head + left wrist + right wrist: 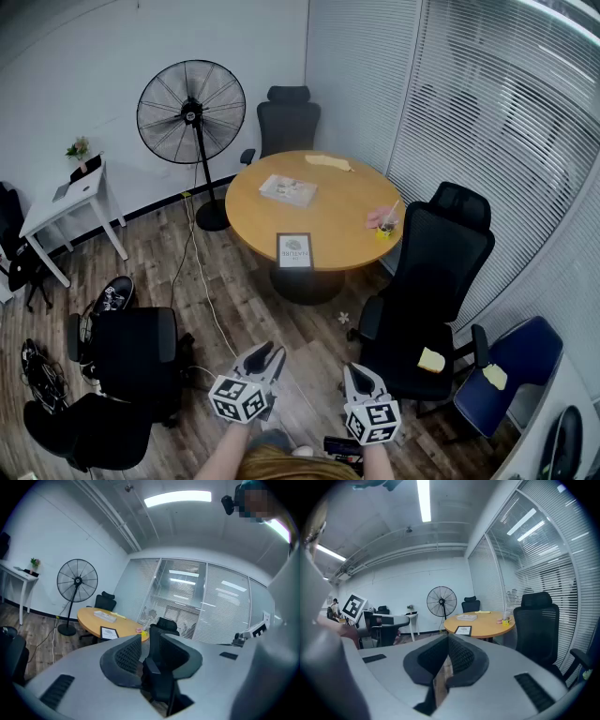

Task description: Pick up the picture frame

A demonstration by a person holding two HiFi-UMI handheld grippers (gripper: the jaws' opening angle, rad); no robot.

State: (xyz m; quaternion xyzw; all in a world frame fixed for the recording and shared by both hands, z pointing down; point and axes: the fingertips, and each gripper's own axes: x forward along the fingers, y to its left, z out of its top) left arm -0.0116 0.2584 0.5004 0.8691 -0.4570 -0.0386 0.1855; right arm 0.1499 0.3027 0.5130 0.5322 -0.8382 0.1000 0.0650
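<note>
The picture frame [294, 250], black-edged with a white print, sits near the front edge of the round wooden table [337, 206]. It also shows small and far off in the left gripper view [109, 633] and the right gripper view [463, 630]. Both grippers are held low over the wooden floor, well short of the table. My left gripper [266, 354] [150, 637] is open, with only a distant chair seen through its gap. My right gripper [353, 370] [448, 638] has its jaws together at the tips and holds nothing.
A black office chair [441, 272] stands right of the table, another [287, 120] behind it, and one [131, 352] by my left. A standing fan [191, 111], a white side table [70, 202] and a blue chair [511, 370] ring the room. A book [288, 190] and a cup [384, 225] lie on the table.
</note>
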